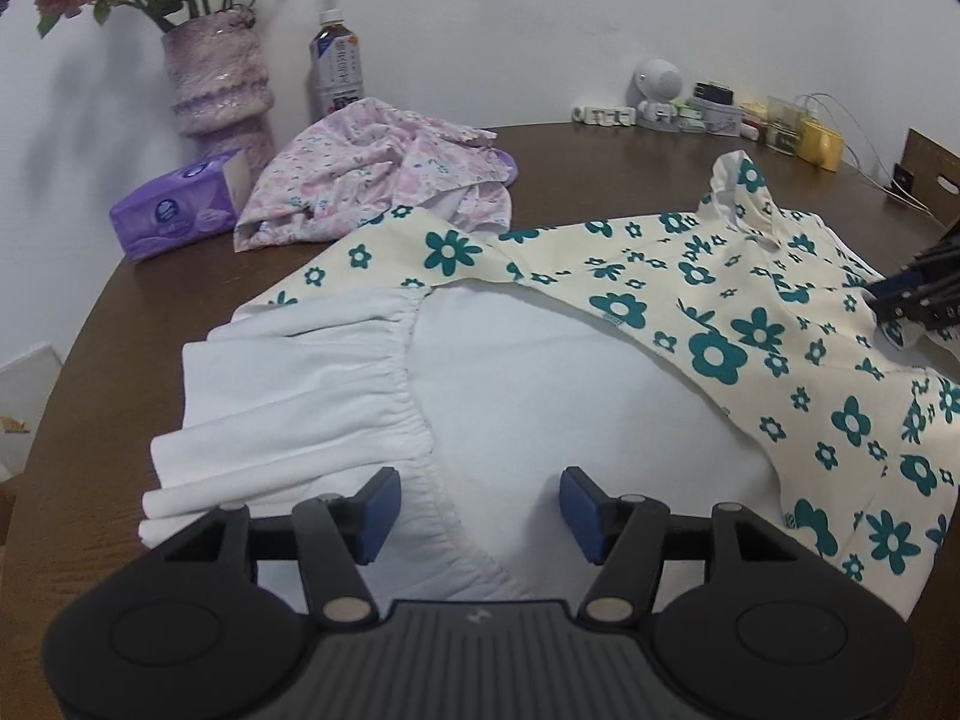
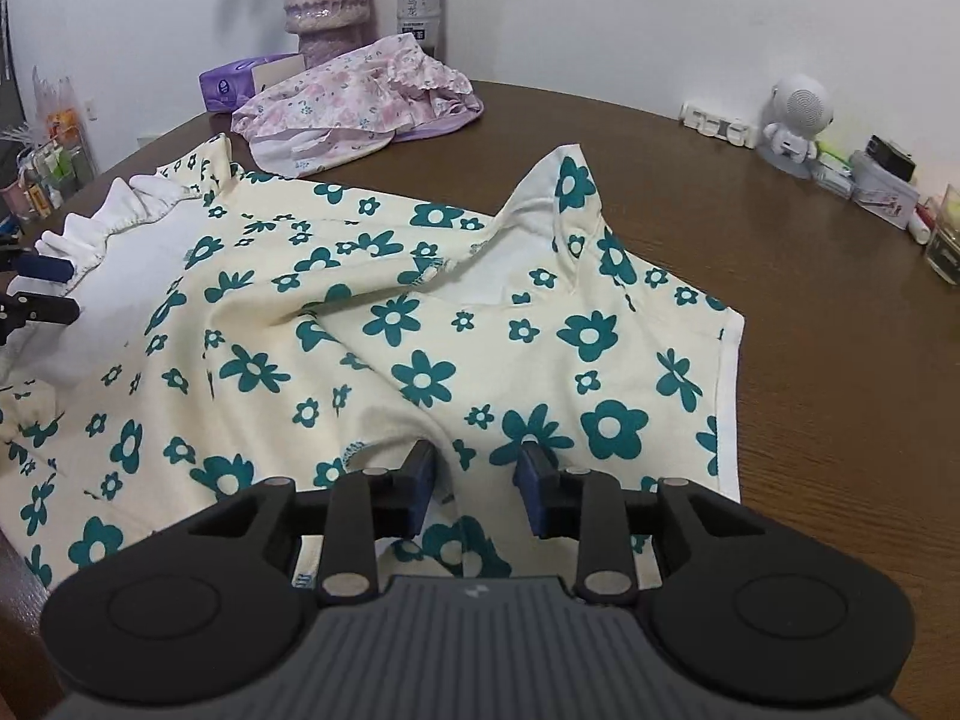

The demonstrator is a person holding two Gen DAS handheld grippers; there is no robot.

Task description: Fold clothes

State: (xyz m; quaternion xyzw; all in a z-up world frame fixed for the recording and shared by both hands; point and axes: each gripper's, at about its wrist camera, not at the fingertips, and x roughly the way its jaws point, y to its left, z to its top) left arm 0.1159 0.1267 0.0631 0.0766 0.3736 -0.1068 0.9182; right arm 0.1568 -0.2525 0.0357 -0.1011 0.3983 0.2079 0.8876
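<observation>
**Floral garment spread on table, both hand-held grippers over it**

Round dark-brown wooden table [image 2: 810, 312] carries everything. Cream cotton garment with teal flower print [image 2: 420, 360] lies spread across the near half, partly turned back so its white lining and gathered white ruffle hem [image 1: 312, 396] show on the left side; fabric is rumpled, one corner peaks up near the middle.

Crumpled pink floral garment [image 1: 384, 168] sits further back, apart from the cream one in the right wrist view. Behind it: lilac textured vase with pink flowers [image 1: 216, 84], purple tissue pack [image 1: 180, 210], plastic drink bottle [image 1: 336, 66]. Small white round-headed robot figure [image 2: 795, 120] and desk clutter along the far right edge.

Left hand-held gripper [image 1: 480, 516]: jaws apart, over the white lining beside the ruffle, nothing clamped.

Right hand-held gripper [image 2: 474, 492]: jaws narrower, a raised fold of the print fabric between the pads; cannot tell whether they pinch it.
</observation>
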